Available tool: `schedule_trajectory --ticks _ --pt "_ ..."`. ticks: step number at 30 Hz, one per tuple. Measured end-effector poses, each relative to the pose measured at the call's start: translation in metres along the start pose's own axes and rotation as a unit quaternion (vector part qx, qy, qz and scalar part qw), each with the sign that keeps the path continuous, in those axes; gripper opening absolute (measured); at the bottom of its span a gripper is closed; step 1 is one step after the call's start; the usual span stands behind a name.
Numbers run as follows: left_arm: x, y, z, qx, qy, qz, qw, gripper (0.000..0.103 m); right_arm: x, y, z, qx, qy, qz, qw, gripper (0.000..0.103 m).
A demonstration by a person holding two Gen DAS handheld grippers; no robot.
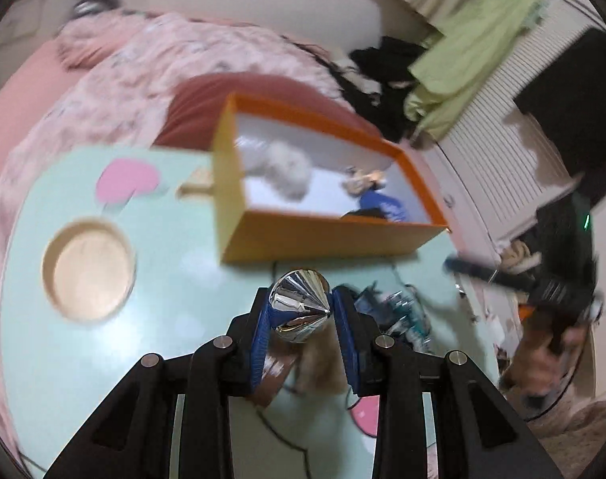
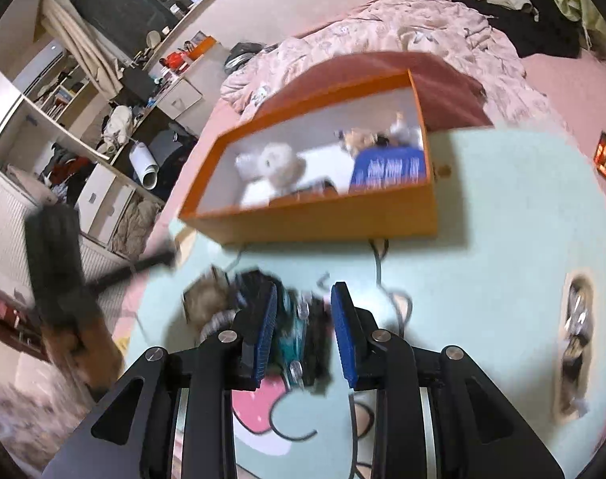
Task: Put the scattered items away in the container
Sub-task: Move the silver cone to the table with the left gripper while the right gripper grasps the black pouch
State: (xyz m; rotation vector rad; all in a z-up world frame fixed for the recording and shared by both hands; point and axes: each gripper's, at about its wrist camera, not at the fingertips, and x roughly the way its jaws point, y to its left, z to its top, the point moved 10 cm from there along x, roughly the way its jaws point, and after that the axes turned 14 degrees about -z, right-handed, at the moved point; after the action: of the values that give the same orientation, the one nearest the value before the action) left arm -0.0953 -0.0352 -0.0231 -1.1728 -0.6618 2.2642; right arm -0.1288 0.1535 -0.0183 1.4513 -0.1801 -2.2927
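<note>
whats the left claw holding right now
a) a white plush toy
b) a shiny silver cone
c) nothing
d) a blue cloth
b: in the left wrist view the left claw has its blue pads pressed on both sides of a shiny silver cone, above the table and short of the orange box.

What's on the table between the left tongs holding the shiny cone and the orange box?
Nothing: the left wrist view shows only bare mint-green tabletop between the silver cone in the left tongs and the orange box.
</note>
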Motion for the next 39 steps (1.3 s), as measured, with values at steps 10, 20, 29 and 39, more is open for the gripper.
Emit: schedule_trajectory --ticks 10,20,29,39 --pt "0.002 -0.005 -0.013 0.034 -0.040 0.016 0.9985 0.057 0.021 0.020 0.059 -0.052 0.073 -0.082 0.993 0.054" --pt "-0.003 0.001 -0.017 0.016 -0.052 -0.016 0.9984 0.057 0.083 0.018 0.049 -0.099 0.192 -0.174 0.961 0.064" --pt "-0.006 0.002 -0.016 0.006 -0.059 -0.031 0.9977 0.057 0.093 0.025 0.036 -0.115 0.228 -0.171 0.952 0.065" --pt "-0.012 0.000 -0.015 0.011 -0.066 -0.026 0.9975 0.057 0.105 0.015 0.028 -0.107 0.245 -0.172 0.948 0.063"
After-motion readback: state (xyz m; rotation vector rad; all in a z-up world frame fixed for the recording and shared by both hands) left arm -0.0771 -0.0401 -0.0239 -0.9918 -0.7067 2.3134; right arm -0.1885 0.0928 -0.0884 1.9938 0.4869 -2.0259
